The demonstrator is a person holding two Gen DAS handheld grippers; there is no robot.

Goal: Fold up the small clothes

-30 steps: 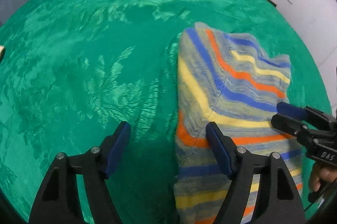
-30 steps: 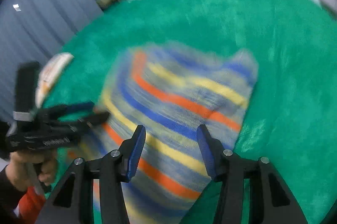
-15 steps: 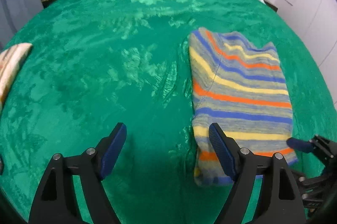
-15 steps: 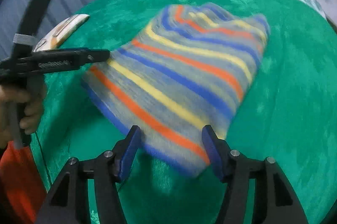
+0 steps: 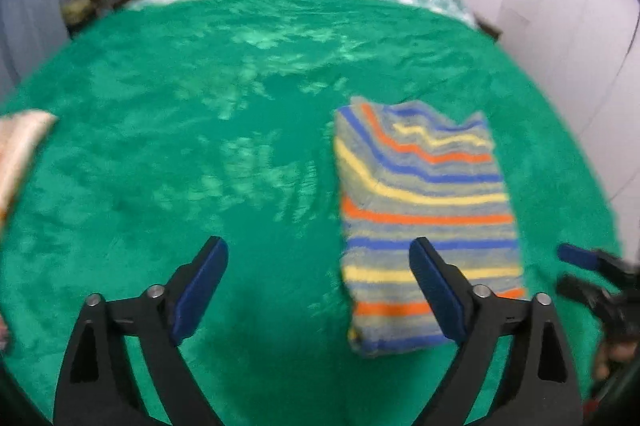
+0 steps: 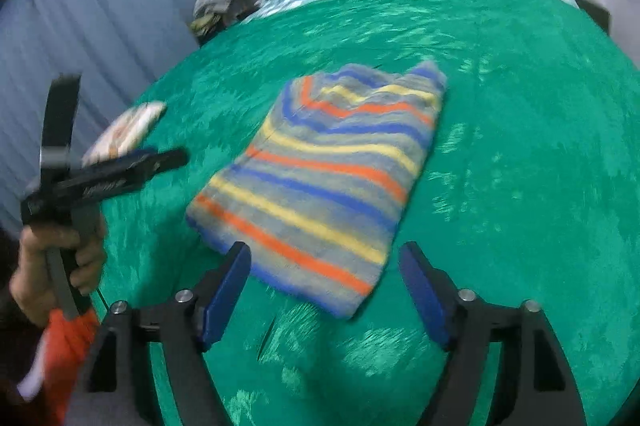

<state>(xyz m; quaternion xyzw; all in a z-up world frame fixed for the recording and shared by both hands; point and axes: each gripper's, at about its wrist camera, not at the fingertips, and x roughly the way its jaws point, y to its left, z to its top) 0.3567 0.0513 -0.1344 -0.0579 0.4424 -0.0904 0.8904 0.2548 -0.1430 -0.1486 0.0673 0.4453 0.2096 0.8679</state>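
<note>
Green blanket [image 5: 240, 114] bears folded striped garment [image 5: 424, 194]; left tongs [image 5: 320, 290], right tongs [image 6: 324, 290] opening, empty.

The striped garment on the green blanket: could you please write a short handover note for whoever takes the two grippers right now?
Left gripper: jaws opening, nothing between them, held above the green blanket beside the garment.
Right gripper: jaws opening, empty, just off the garment's near edge.
Striped garment: lies folded into a compact rectangle, flat on the blanket, touched by neither gripper.
A second, pale cloth item lies by the blanket's left edge; blurred, so its state is unclear.
Done: this garment looks folded.
Left: probably the pale item, if it belongs to the job.
</note>
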